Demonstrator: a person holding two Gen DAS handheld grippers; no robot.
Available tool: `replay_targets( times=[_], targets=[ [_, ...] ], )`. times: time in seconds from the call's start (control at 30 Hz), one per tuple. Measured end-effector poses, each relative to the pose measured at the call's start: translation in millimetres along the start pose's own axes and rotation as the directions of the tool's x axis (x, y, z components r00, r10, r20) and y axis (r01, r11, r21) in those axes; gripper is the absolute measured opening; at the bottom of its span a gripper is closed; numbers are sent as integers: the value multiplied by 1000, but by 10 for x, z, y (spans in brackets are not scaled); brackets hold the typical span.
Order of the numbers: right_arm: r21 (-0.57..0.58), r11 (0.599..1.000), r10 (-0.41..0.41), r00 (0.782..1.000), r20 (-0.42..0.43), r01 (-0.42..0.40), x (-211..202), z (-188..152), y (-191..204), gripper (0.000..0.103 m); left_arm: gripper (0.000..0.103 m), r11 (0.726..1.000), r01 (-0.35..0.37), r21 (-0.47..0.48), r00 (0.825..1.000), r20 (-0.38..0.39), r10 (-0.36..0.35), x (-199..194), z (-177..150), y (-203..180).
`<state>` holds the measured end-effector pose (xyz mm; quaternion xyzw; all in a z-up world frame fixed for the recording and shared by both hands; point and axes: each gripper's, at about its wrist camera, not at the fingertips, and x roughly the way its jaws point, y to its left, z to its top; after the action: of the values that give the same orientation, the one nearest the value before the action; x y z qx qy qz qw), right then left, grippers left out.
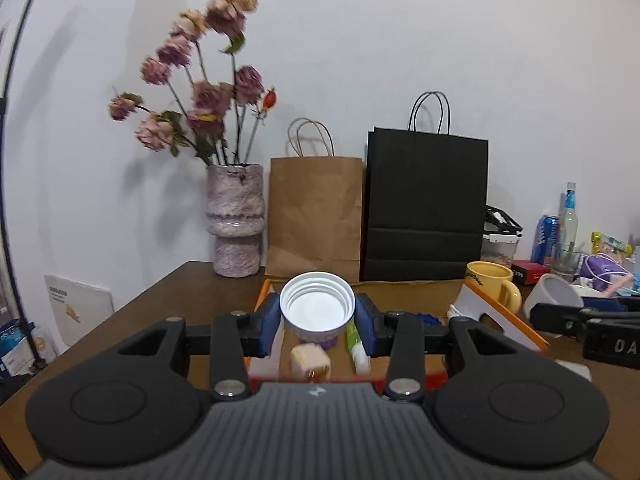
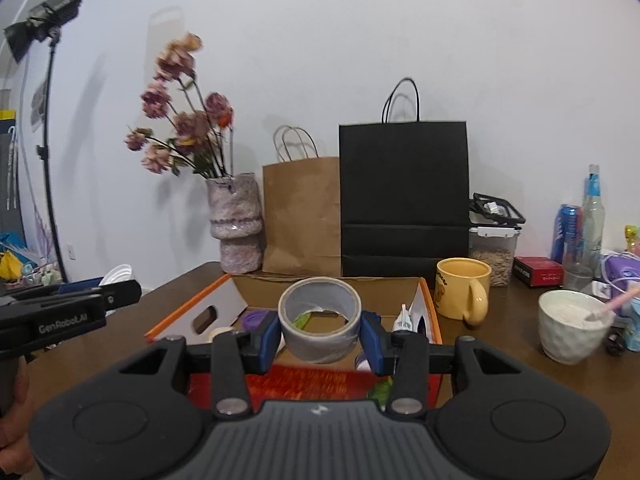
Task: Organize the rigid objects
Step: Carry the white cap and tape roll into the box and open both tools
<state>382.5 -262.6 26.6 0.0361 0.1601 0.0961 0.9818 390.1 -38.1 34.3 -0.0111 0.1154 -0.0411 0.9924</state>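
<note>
Left gripper (image 2: 96, 300), marked "GenRobot.AI", grips white lid (image 1: 317, 306).

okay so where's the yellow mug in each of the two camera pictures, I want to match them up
Left wrist view: the yellow mug stands right of centre on the table, beyond the orange-edged box, handle facing right.
Right wrist view: the yellow mug stands right of centre, just right of the box wall, handle toward the camera.
Shared landmark: the black paper bag stands behind the mug to its left in both.
</note>
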Motion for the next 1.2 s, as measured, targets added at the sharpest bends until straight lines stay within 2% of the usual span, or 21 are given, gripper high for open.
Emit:
replay_targets(
  times=[0.2,0.37,0.6,0.73,0.8,0.83,0.87,0.93,1.0,1.1,1.17,1.2],
  targets=[
    [51,999,6,998,-63,-3,759,232,-235,42,40,1000,-17,-2,1000,-16,17,762,225,-54],
    [66,998,6,993,-116,2,1209,299,-301,42,40,1000,-25,2,998,-64,25,1240,307,-81],
    [54,999,7,988,-153,2,1427,419,-266,42,41,999,-37,23,989,-142,40,1517,396,-124],
    [69,998,25,976,-215,-10,1528,640,-297,42,41,999,-11,40,973,-229,20,1649,526,-118],
    [69,998,24,953,-303,-3,1644,802,-333,42,41,999,34,19,948,-318,-26,1770,612,-92],
    [66,998,28,940,-339,-6,1707,868,-349,42,40,999,46,1,924,-381,-42,1847,647,-79],
    [67,998,37,920,-390,-12,1802,940,-374,42,40,999,50,-16,890,-452,-52,1939,679,-60],
    [69,997,55,856,-514,-23,2015,1016,-424,42,40,996,84,-25,823,-562,-84,2084,702,-58],
    [71,997,53,799,-599,-12,2165,1040,-463,42,40,996,86,-18,759,-646,-78,2201,702,-70],
    [37,999,28,735,-678,-4,2271,1020,-448,42,40,996,85,-18,710,-701,-73,2275,708,-64],
    [14,1000,15,718,-696,-7,2280,1002,-412,42,40,996,88,-25,688,-721,-78,2294,714,-58],
    [13,1000,16,716,-698,-9,2274,1001,-398,42,40,996,90,-19,688,-722,-76,2297,726,-68]
  ],
)
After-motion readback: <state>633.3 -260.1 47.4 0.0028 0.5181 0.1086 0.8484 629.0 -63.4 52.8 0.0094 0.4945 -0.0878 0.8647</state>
